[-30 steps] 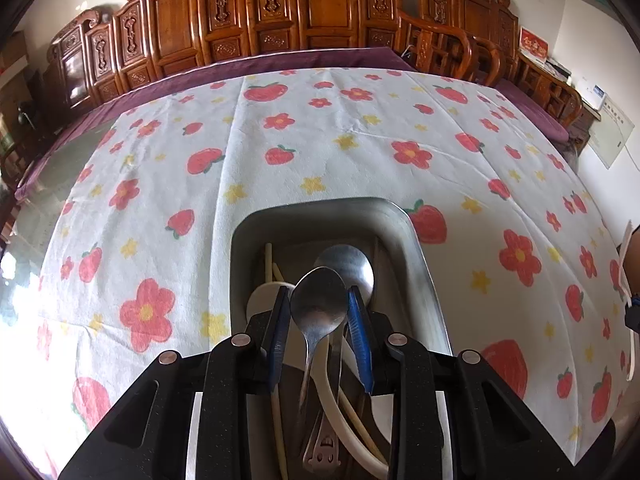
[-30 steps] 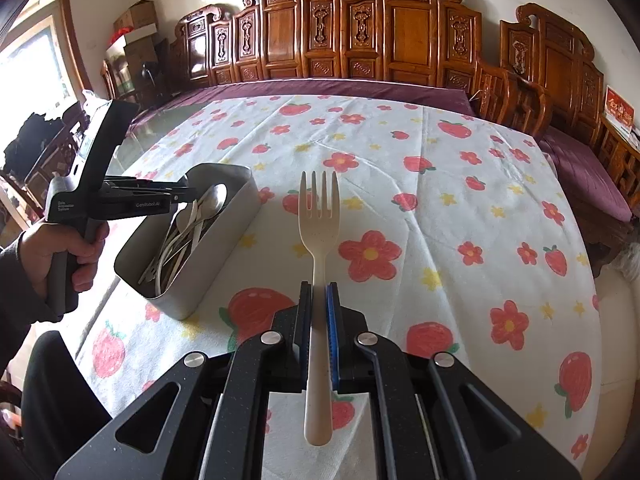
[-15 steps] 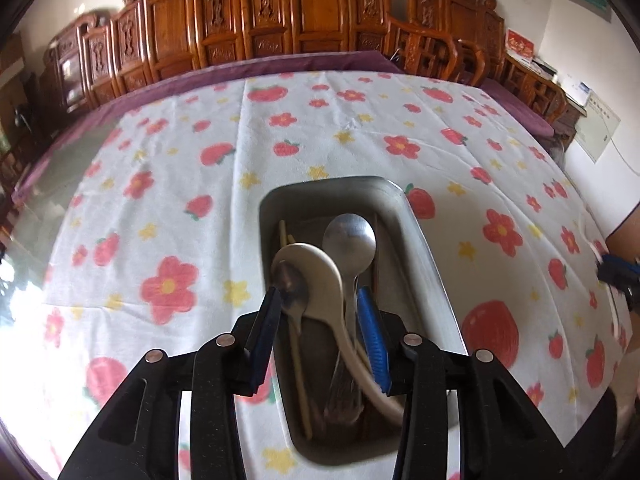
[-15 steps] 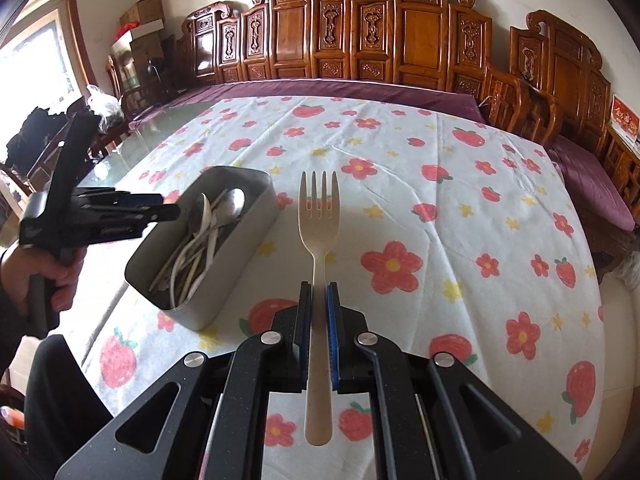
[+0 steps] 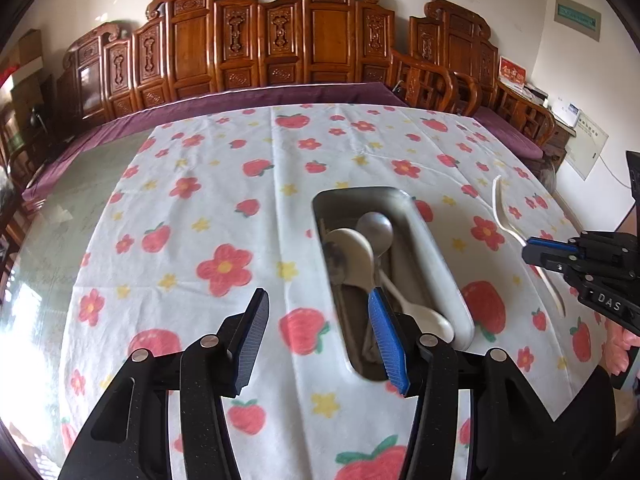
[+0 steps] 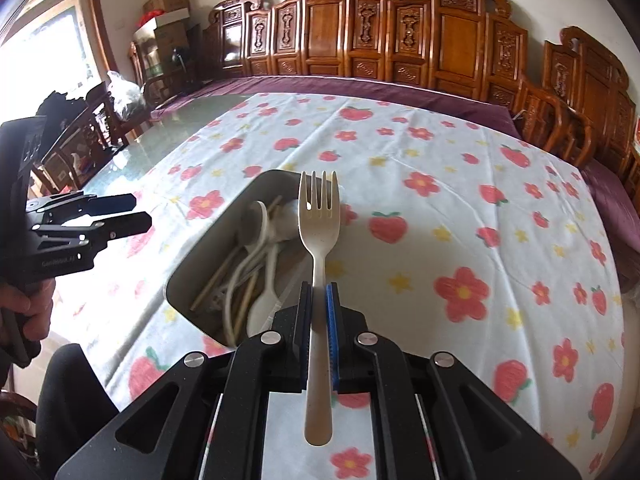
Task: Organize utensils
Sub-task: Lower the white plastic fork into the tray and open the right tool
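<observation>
A grey metal tray (image 5: 434,250) lies on the strawberry-print tablecloth, holding a cream spoon (image 5: 354,248), a metal spoon (image 5: 376,226) and other utensils. My left gripper (image 5: 318,296) hangs above the tray's near left edge. Its jaws are opening and nothing is between them. It shows in the right wrist view as well, the left gripper (image 6: 138,212) to the left of the tray (image 6: 200,256). My right gripper (image 6: 319,290) is shut on the handle of a cream fork (image 6: 320,208), whose tines reach over the tray's right rim. From the left wrist view the fork (image 5: 500,210) is right of the tray.
The tablecloth (image 5: 224,184) covers most of a glass-topped table; bare glass (image 5: 68,208) shows at its left. Carved wooden chairs (image 6: 460,40) line the far side and the right. A person's hand (image 6: 24,308) grips the left tool's handle.
The left gripper released the metal spoon into the tray, opened wider and drew back up and leftward. The right gripper carried the fork leftward, over the tray's edge.
</observation>
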{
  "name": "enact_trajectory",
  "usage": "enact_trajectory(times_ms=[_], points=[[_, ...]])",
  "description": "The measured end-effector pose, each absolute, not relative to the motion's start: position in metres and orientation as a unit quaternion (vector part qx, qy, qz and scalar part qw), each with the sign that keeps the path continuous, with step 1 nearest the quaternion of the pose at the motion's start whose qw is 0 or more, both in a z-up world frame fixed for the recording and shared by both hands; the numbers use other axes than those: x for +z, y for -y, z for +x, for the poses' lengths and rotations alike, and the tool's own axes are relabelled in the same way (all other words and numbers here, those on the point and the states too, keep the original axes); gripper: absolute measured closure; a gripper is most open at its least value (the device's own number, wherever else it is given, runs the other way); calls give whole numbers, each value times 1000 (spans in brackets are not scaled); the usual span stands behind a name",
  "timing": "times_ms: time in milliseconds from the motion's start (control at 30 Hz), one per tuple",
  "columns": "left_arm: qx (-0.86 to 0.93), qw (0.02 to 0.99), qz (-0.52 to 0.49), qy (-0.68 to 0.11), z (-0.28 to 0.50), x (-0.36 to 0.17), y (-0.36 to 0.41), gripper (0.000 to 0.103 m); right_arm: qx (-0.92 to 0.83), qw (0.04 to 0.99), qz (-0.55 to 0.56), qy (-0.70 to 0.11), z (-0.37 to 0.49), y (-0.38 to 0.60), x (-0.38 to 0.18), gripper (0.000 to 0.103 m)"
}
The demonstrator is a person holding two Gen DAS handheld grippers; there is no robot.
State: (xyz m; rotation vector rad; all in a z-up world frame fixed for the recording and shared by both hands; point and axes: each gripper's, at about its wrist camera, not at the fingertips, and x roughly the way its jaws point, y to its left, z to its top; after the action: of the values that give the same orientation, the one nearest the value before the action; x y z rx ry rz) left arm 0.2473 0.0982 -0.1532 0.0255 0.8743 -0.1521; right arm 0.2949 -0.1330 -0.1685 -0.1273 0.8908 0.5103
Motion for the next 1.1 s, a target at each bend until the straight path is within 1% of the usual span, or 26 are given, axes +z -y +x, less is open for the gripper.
enact_trajectory(times_ms=[300, 600, 933, 1100], points=[[-62, 914, -2, -400, 237, -143, -124, 52, 254, 862, -45, -437, 316, 86, -180, 94], [-64, 920, -3, -386, 235, -135, -132, 49, 246, 855, -44, -455, 346, 51, -199, 94], [-70, 919, -10, -388, 237, -139, -129, 49, 225, 846, -38, -482, 370, 37, -231, 94], [-70, 918, -10, -390, 236, -139, -128, 48, 237, 846, -34, -477, 366, 35, -235, 93]])
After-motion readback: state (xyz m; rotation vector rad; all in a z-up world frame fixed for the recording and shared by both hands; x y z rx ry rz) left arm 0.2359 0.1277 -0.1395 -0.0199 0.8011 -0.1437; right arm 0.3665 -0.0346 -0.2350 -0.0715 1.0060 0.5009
